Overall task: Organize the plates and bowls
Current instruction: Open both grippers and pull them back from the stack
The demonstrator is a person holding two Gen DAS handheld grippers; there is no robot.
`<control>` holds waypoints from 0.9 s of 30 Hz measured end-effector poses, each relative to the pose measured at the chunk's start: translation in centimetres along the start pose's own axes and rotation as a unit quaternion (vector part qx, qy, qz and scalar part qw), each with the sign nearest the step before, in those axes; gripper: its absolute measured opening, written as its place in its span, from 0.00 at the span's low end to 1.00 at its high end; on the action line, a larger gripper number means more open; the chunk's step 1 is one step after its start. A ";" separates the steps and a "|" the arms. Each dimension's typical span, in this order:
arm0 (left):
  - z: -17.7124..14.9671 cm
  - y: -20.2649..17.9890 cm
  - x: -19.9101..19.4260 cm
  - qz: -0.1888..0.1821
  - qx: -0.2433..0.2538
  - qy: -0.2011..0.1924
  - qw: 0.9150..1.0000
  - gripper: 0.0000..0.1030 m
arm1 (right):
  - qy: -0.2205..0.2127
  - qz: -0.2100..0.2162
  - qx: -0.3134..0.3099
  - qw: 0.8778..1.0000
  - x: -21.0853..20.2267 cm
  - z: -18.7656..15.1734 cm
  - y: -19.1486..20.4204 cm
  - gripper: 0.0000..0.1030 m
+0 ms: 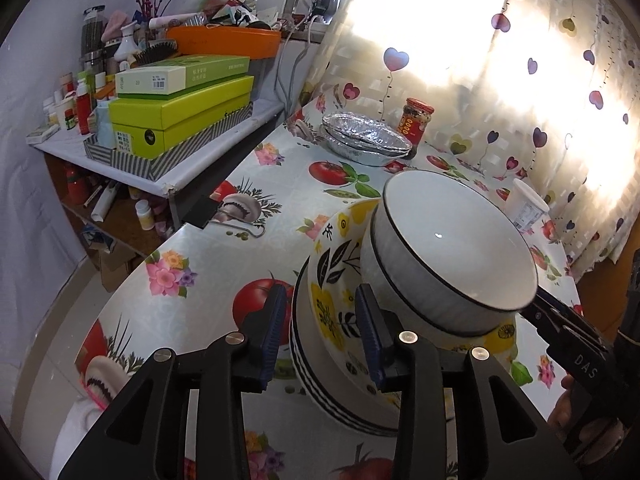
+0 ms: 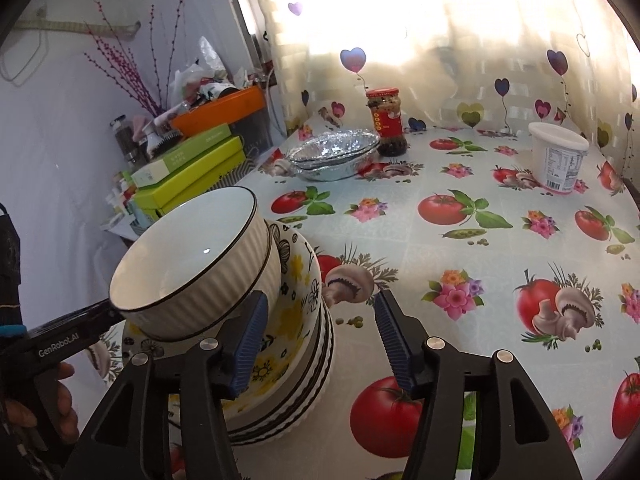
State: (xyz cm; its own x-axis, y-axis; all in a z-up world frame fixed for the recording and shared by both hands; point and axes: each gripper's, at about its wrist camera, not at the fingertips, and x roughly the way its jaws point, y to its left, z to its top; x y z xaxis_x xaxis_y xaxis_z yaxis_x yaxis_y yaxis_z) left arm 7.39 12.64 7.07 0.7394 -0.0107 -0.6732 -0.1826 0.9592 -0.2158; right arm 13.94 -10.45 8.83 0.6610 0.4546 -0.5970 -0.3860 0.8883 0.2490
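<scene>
White ribbed bowl point(image 1: 448, 256) stacked on floral plate point(image 1: 336, 292) atop striped plates point(image 2: 316, 392), on bench point(image 2: 460, 216).
Left gripper point(image 1: 320, 336) and right gripper point(image 2: 320, 340): jaws part-open, empty, straddling the stack's rim; a careless withdrawal could nudge it over.

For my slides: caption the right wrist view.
Open right claw beside white bowls nested on stacked plates.

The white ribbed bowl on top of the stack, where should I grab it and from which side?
Probably by the rim of the white ribbed bowl, one finger inside, one on the ribbed wall. It sits tilted on the flowered plate, its low edge facing the grippers, so come from that near side.
</scene>
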 end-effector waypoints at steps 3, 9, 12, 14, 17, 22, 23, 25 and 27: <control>-0.7 -0.3 -1.0 0.011 0.007 -0.008 1.000 0.36 | -0.009 0.000 -0.005 1.000 -1.1 -0.4 0.3 0.56; -2.5 -0.7 -2.4 0.022 0.011 -0.009 1.000 0.37 | -0.019 0.003 -0.013 1.000 -3.1 -1.5 1.1 0.60; -3.5 -0.9 -3.2 0.028 0.016 -0.013 0.999 0.37 | -0.020 0.003 -0.017 1.000 -3.8 -2.1 1.2 0.62; -3.9 -1.1 -3.9 0.036 0.020 -0.020 0.999 0.37 | -0.020 0.001 -0.017 1.000 -4.2 -2.6 1.3 0.62; -4.5 -1.4 -4.5 0.044 0.027 -0.024 0.998 0.37 | -0.018 0.001 -0.015 1.000 -4.7 -3.3 1.4 0.63; -6.0 -1.5 -4.6 0.048 0.031 -0.017 0.998 0.37 | -0.012 -0.004 -0.016 1.000 -5.4 -4.5 1.6 0.64; -6.4 -1.6 -4.6 0.048 0.031 -0.014 0.998 0.37 | -0.008 -0.004 -0.018 1.000 -5.5 -4.9 1.6 0.64; -7.2 -1.7 -4.5 0.048 0.033 -0.008 0.998 0.37 | -0.004 -0.005 -0.020 1.000 -5.6 -5.4 1.7 0.65; -7.8 -1.9 -4.6 0.049 0.039 -0.006 0.998 0.37 | 0.000 -0.005 -0.025 1.000 -5.7 -6.1 1.8 0.66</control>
State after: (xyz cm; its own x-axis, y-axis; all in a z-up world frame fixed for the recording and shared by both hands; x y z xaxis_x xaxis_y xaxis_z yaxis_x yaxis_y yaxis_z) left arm -0.72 8.64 5.07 0.7283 0.0880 -0.6796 -0.2044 0.9745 -0.0929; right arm 5.57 -11.87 8.06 0.6649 0.4454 -0.5996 -0.4102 0.8886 0.2052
